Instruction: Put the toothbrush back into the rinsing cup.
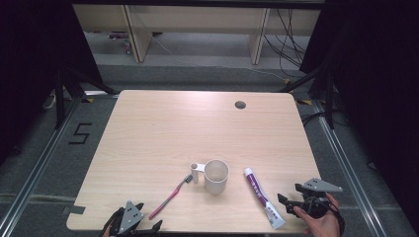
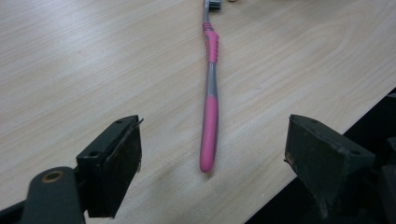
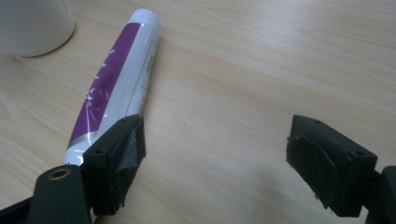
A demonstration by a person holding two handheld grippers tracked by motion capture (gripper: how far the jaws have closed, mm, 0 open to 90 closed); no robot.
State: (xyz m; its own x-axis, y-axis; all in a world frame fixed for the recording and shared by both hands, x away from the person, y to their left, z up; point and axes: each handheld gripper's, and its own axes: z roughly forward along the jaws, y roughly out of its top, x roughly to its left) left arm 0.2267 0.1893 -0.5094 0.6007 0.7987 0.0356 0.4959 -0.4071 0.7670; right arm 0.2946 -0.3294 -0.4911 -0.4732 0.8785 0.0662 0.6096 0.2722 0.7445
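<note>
— Down at the near edge of the worktop, what have we got?

— Left hand-held gripper sits low at the front-left corner, jaws spread wide, nothing between them. Its own view looks straight up the pink toothbrush, handle end nearest, lying flat just ahead of the jaws.

— And the bristles?

— Pointing away toward the white cup, close to its handle; whether they touch it, I can't quite tell from above.

— Over on the right?

— Right hand-held gripper sits at the front-right edge in the person's hand, jaws wide apart and empty too. A purple-and-white toothpaste tube lies flat just beside one jaw, its cap end toward the cup, its crimped end near the worktop's front edge.
</note>
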